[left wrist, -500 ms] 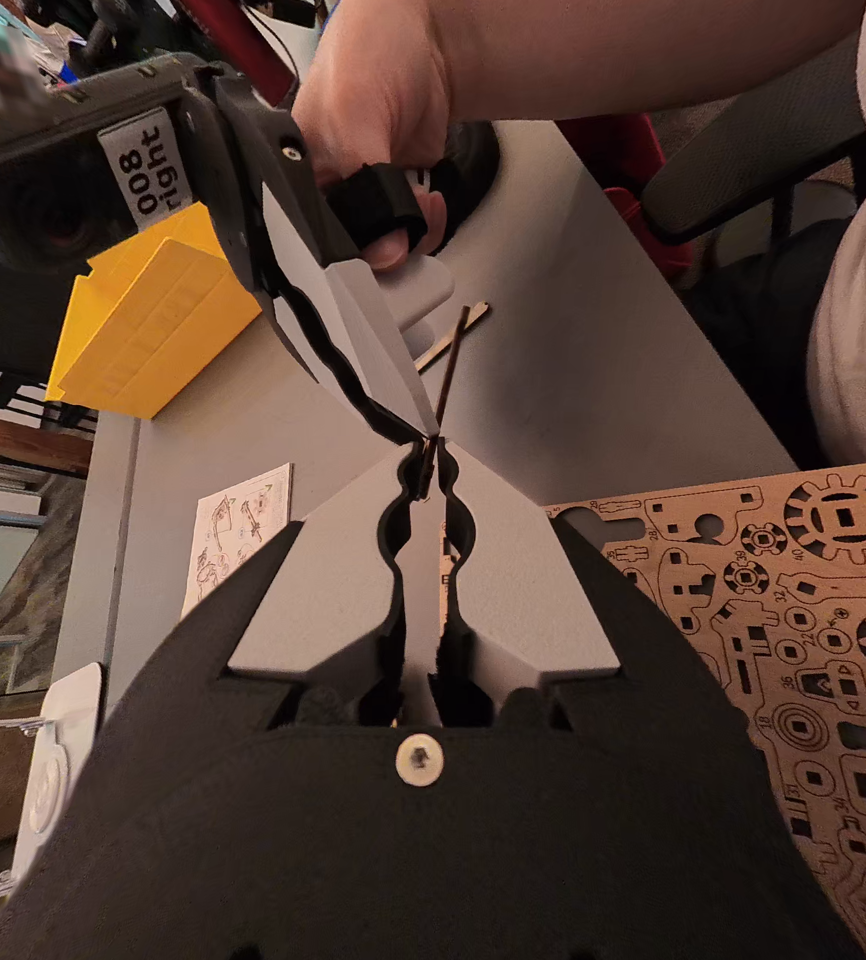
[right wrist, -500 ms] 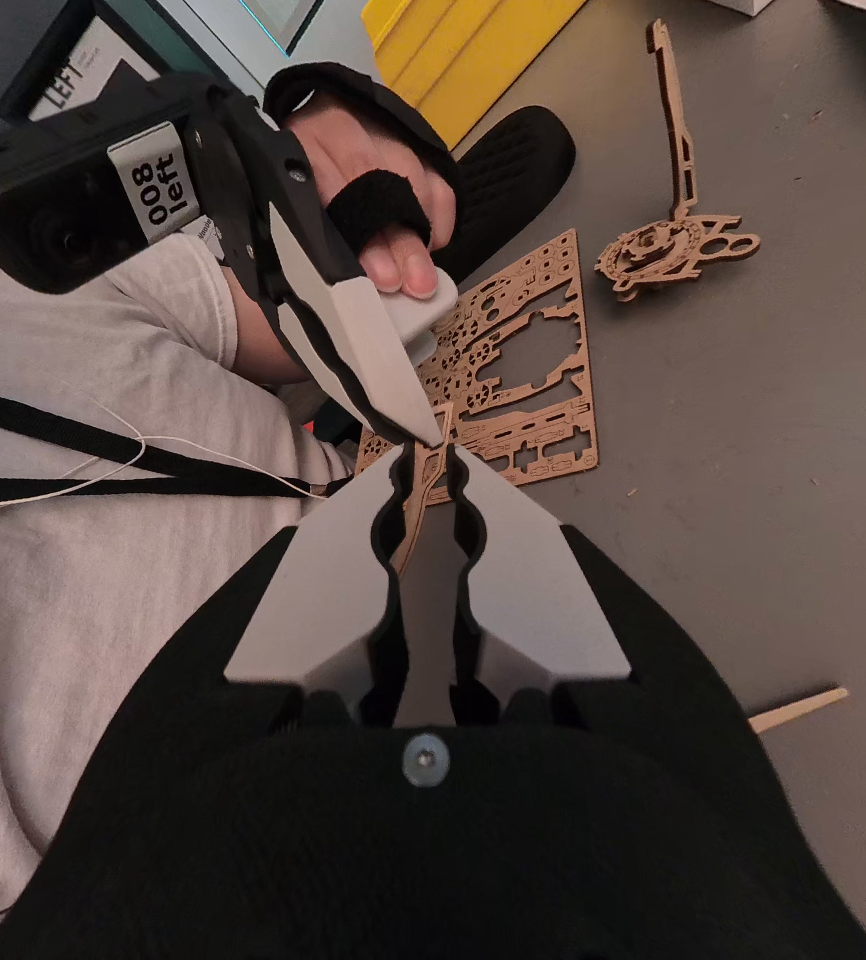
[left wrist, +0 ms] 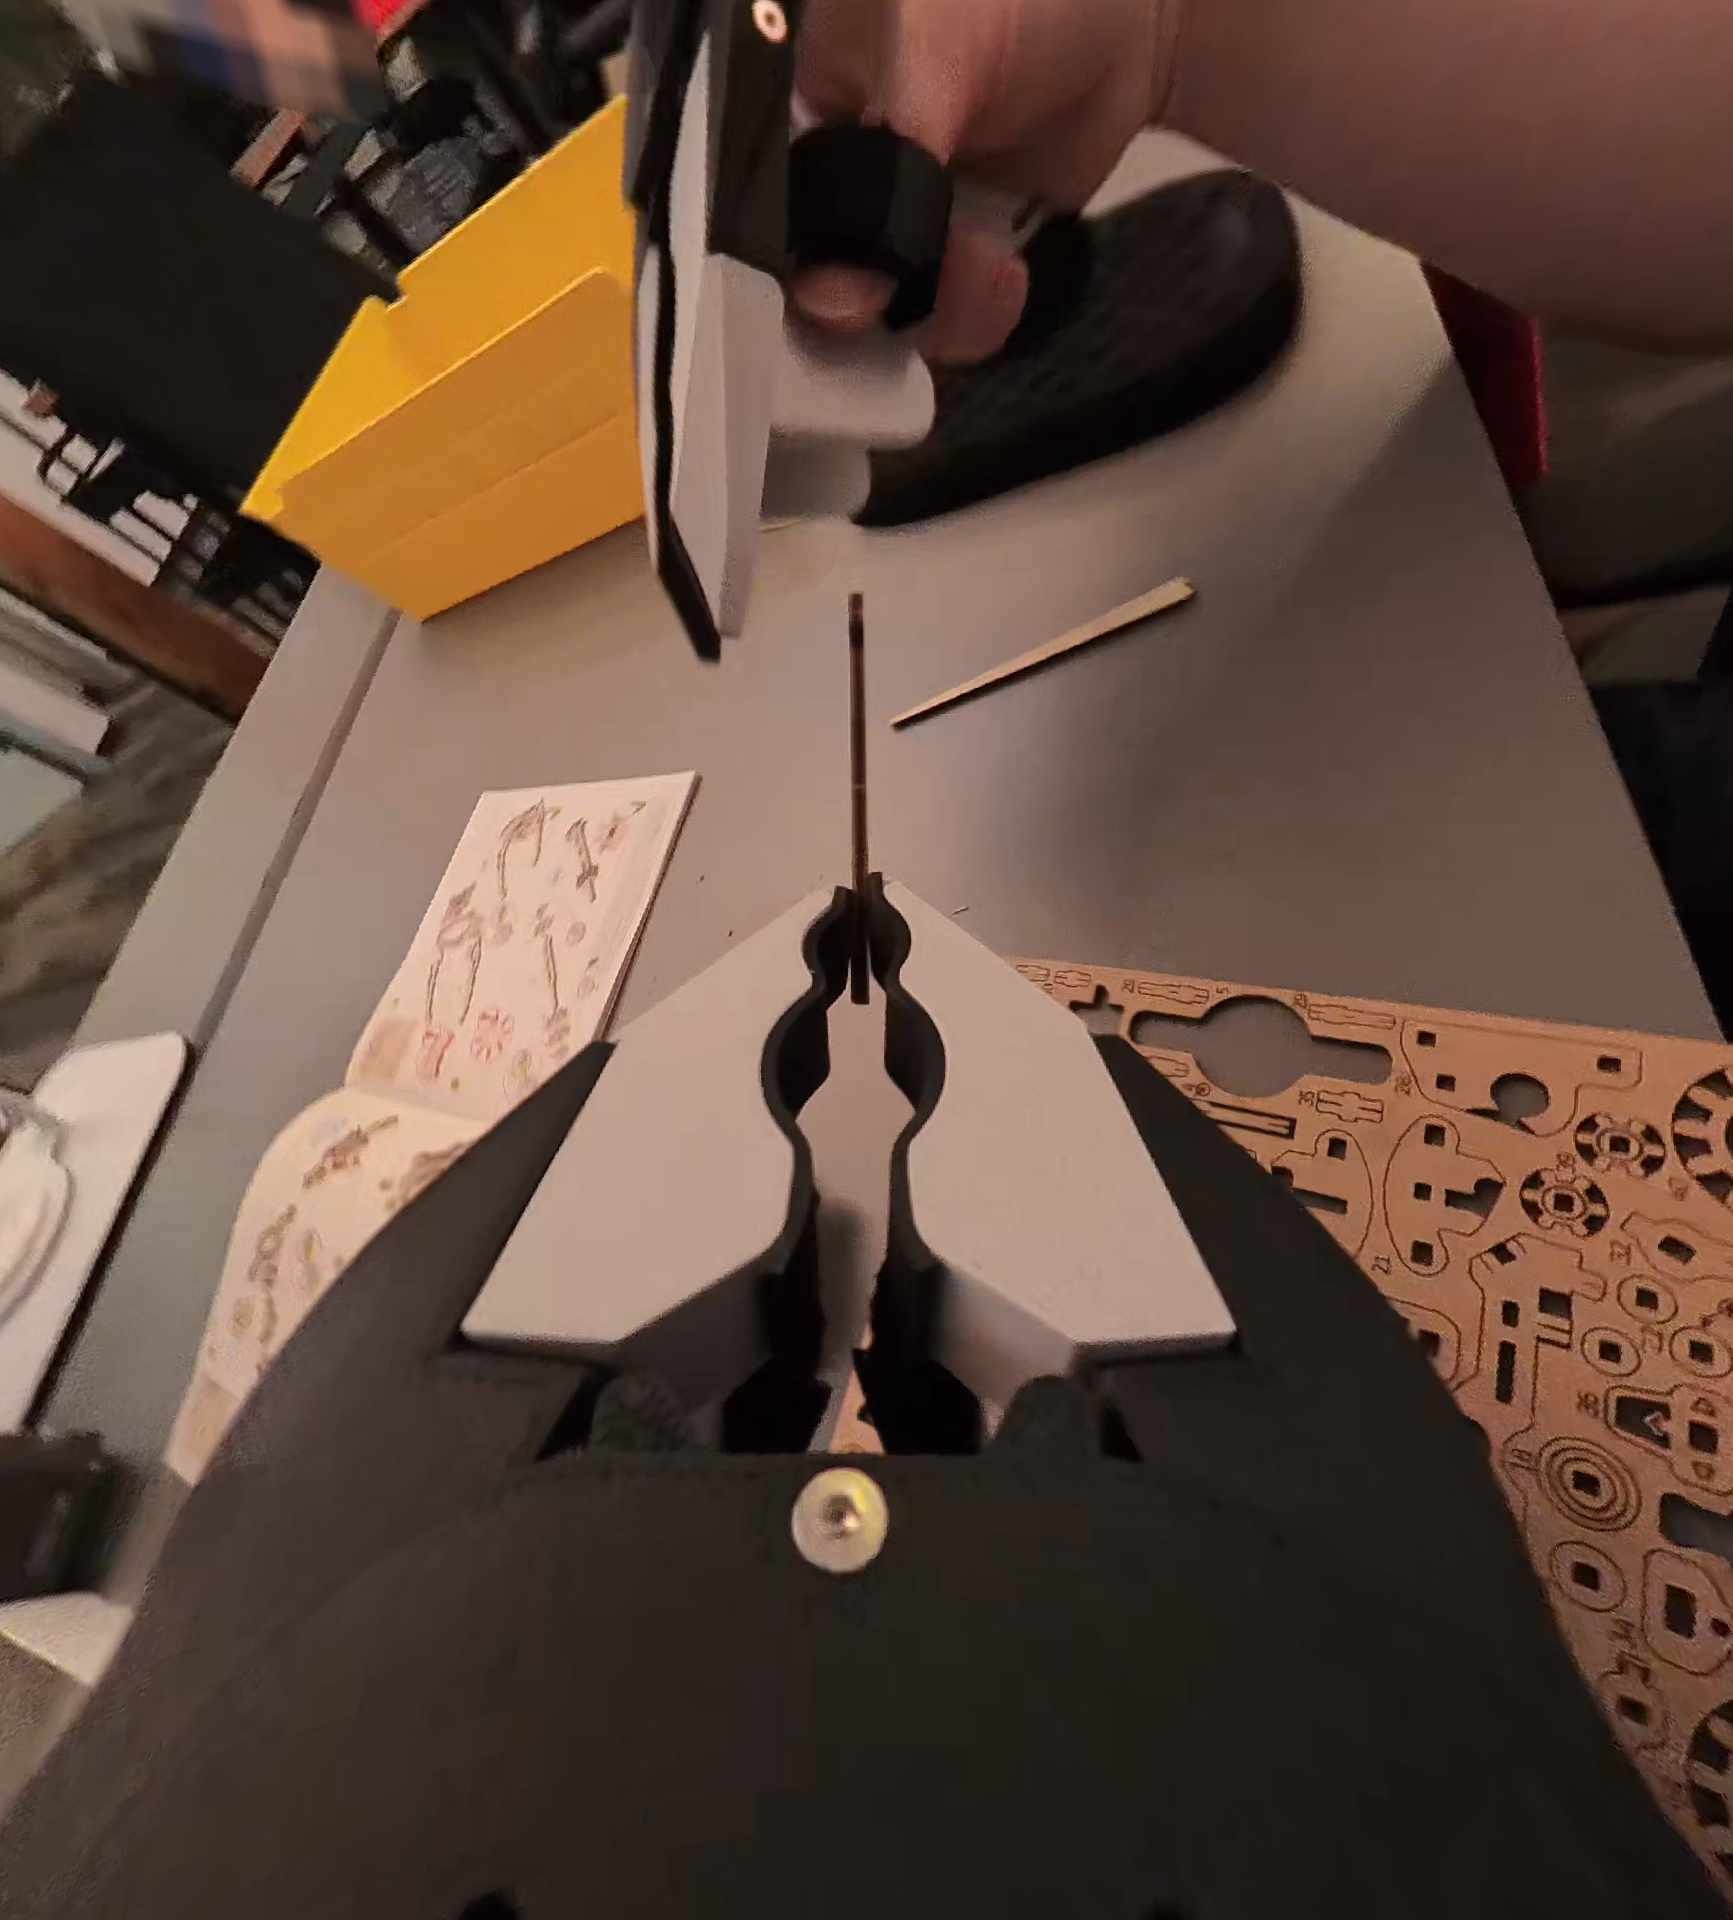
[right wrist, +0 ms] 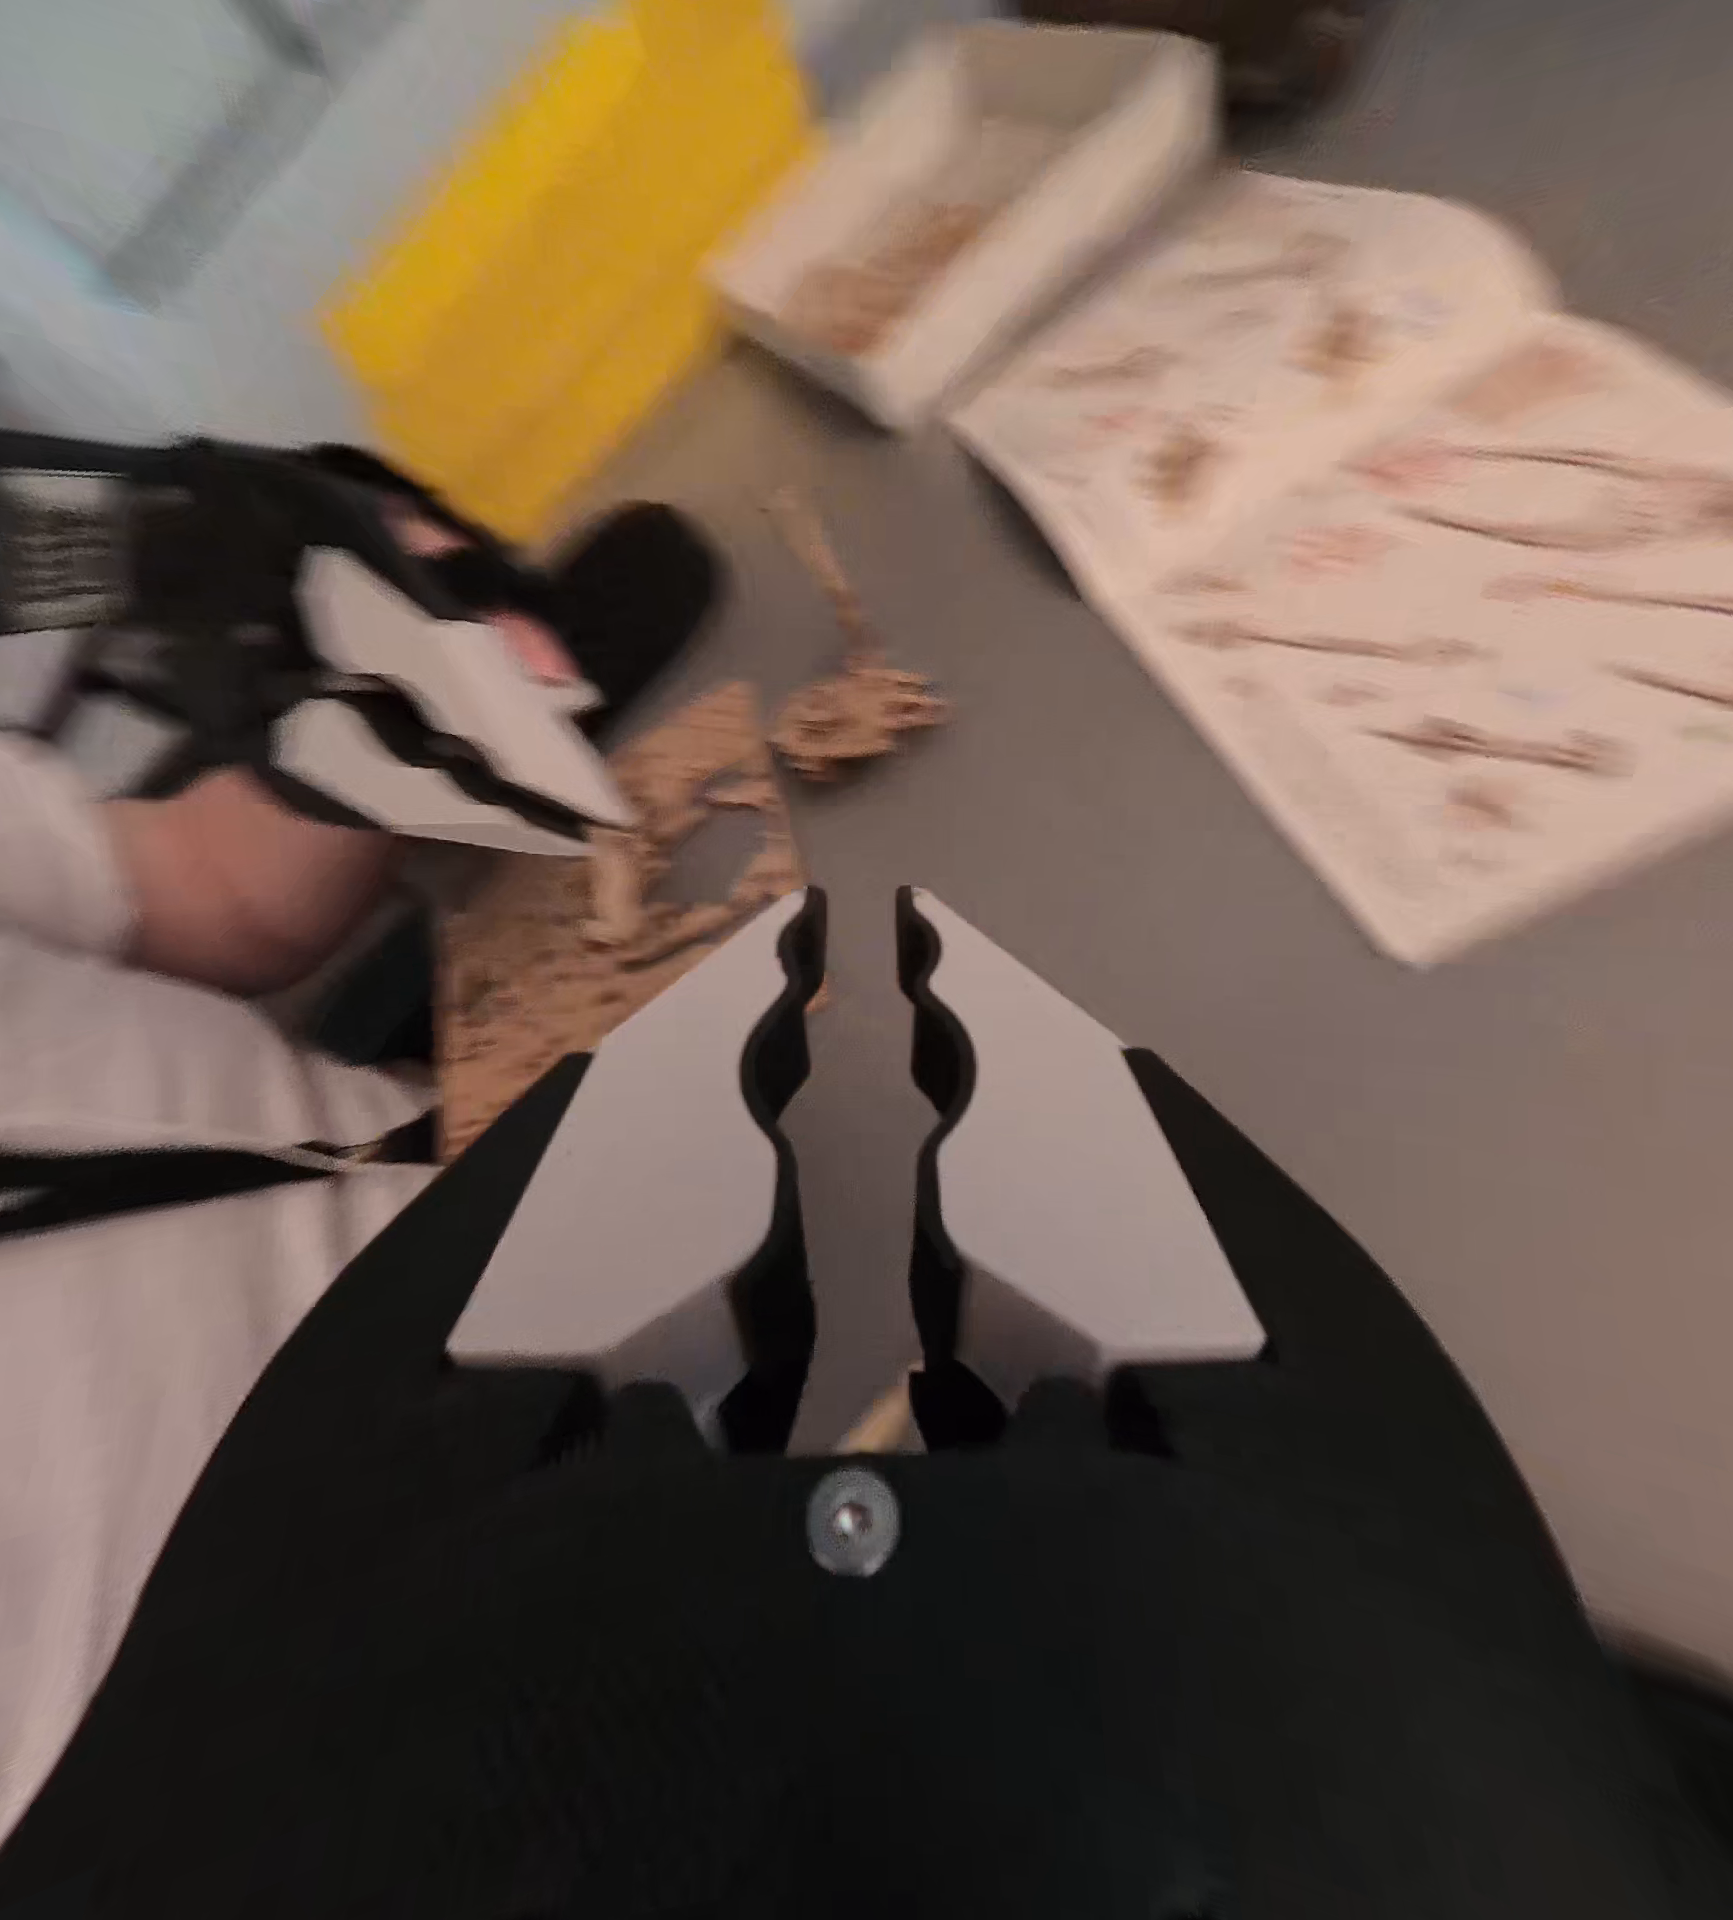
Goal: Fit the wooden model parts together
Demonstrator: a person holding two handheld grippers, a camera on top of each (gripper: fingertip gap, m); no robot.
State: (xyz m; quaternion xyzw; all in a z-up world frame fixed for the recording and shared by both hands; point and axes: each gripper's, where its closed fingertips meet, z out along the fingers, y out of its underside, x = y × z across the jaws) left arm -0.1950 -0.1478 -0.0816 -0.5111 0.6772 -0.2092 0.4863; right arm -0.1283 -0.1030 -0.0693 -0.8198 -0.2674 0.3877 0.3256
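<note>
left claw: your left gripper [left wrist: 857, 914] pinches a thin dark-edged wooden strip [left wrist: 856, 748] by its near end.
strip axis: it points straight ahead, over the grey table [left wrist: 1257, 810].
right claw: your right gripper [right wrist: 860, 904], spread and empty, hangs beyond and left of the strip's tip.

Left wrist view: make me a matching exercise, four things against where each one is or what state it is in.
Things:
1. left gripper
2. right gripper
3. yellow bin
4. cut-out wooden sheet

States or places:
A. flat on the table at the near right
B. clamped on a thin wooden piece
C. far left corner of the table
D. raised above the table, holding nothing

Pairs: 1-B, 2-D, 3-C, 4-A
</note>
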